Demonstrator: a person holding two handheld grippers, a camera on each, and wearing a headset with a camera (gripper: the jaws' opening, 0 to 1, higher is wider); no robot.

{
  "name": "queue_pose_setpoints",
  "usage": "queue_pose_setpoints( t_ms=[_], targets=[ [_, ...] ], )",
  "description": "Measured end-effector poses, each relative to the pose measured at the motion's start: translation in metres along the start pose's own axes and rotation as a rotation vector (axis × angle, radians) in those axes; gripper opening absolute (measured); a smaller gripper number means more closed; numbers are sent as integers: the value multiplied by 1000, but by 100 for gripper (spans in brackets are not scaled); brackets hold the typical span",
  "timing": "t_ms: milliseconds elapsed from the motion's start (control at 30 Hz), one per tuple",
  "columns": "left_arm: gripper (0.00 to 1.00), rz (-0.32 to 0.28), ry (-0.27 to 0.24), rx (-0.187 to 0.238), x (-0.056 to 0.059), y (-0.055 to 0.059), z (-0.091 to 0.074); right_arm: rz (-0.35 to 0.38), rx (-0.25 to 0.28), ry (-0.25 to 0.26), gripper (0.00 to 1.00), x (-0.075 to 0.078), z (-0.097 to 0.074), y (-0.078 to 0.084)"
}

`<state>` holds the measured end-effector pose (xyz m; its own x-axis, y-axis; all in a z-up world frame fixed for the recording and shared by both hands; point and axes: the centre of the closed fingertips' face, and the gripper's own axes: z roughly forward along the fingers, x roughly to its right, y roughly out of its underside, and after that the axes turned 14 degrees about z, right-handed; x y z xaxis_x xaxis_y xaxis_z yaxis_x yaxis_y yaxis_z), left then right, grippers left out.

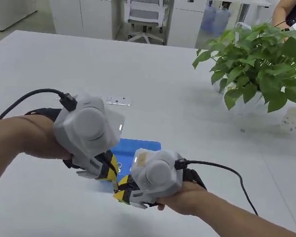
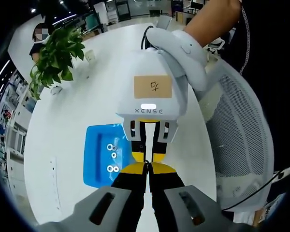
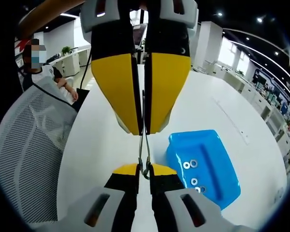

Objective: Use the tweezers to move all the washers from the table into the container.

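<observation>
Washers (image 2: pixel 113 155) inside blue container (image 2: pixel 94 166), just left of left gripper (image 2: pixel 147 169) jaws, just right of right gripper (image 3: pixel 145 170) jaws. Open white surface (image 2: pixel 77 101) past container's far edge. Both jaw pairs tip to tip, pinched tight on thin tweezers (image 3: pixel 144 149).

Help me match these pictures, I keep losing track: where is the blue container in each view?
Head view: blue container, just below centre, partly covered.
Left gripper view: container lower left of centre.
Right gripper view: container lower right.
Shared landmark: tweezers beside it in both gripper views.
</observation>
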<state>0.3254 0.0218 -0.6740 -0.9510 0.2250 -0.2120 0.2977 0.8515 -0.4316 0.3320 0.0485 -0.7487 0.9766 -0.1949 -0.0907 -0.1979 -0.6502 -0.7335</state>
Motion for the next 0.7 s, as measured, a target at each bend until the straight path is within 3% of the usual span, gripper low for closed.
queue_pose_setpoints(
  t_ms=[700],
  targets=[
    [5, 26, -32, -4, -27, -2, -17, -20, 9, 31, 9, 24, -12, -22]
  ],
)
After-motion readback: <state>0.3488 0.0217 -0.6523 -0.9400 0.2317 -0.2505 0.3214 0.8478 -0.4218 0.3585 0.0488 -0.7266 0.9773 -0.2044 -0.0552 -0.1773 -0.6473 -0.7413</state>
